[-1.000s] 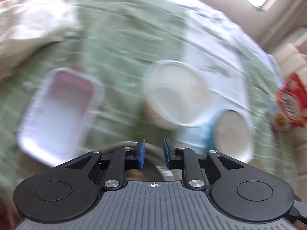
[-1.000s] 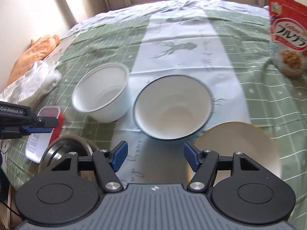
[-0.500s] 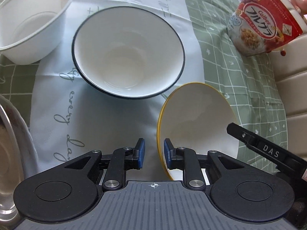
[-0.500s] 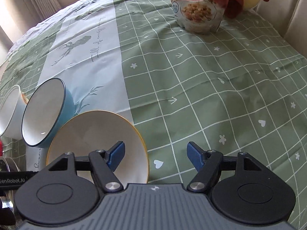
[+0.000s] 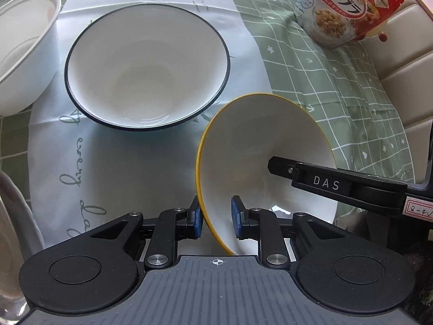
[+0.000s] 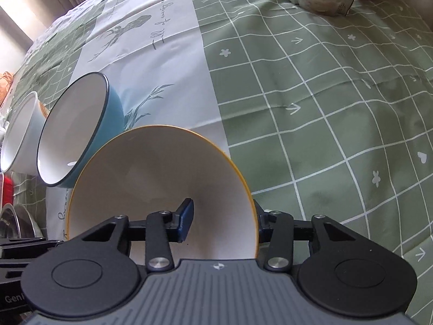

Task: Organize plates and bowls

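Left gripper (image 5: 215, 218): my jaws straddle the near rim of the yellow-rimmed bowl (image 5: 259, 146), one pad outside the wall, one inside; a small gap shows on the inner side, so I can't call it a firm grip.
Right gripper (image 6: 223, 223): I have it across the opposite rim of the same bowl, left pad inside, right finger outside the wall; jaws partly open, not pinching.
Yellow-rimmed bowl: on the tablecloth (image 6: 311, 113) at the near edge, tilted, between my two tools.
Steel bowl (image 6: 12, 222): at my far left edge, only partly visible.
Blue bowl (image 5: 147, 67): just beyond the yellow one, white inside with a dark rim, close beside it; touching or not, I can't tell.
White bowl (image 5: 24, 51): left of the blue bowl, right beside it.
Cereal bag (image 5: 343, 10): farthest, standing on the green checks to the right, well apart from the bowls.
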Available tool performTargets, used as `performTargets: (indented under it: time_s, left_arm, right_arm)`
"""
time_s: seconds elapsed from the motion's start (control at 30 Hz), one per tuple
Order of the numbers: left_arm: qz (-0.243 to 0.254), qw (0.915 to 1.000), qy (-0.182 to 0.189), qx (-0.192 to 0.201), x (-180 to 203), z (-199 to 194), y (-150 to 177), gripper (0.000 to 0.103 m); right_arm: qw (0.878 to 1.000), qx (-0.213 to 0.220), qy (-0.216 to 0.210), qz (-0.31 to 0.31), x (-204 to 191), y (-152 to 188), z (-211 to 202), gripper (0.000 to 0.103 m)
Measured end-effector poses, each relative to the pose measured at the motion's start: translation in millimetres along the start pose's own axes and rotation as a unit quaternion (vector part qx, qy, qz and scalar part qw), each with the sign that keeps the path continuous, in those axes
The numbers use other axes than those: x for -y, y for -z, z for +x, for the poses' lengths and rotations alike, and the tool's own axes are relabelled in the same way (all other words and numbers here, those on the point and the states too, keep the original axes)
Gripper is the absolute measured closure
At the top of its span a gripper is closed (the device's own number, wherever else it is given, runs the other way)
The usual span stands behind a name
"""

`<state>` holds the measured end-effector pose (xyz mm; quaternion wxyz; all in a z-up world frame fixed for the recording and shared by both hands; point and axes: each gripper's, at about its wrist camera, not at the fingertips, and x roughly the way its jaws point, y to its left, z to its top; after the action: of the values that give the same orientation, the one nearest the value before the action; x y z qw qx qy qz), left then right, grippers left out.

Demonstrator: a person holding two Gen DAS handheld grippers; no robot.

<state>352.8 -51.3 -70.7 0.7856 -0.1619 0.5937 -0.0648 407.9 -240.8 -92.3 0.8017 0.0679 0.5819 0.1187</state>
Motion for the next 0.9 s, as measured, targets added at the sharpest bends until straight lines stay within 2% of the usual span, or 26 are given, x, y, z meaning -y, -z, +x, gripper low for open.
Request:
performTargets:
  time_s: [0.27, 0.43, 0.9]
  left_arm:
    - [-0.004, 0.9992, -0.036, -0.013, -23.0, -20.2, 16.6, 0.079]
    - [-0.013, 0.9986, -0.050, -0.006, -43.2, -33.0, 18.4, 0.079]
    - [-0.007, 0.9988, -0.049, 0.005, -50.4, -42.3, 24.3, 0.079]
  right_arm:
    - [0.999, -0.043, -0.031, -0.014, -32.2, 27.0, -3.5, 0.060]
    - [0.996, -0.066, -0.048, -0.027, -53.2, 42.2, -1.4, 0.060]
    - [0.996, -0.069, -0.036, -0.035, -66.9, 47.7, 2.2, 0.059]
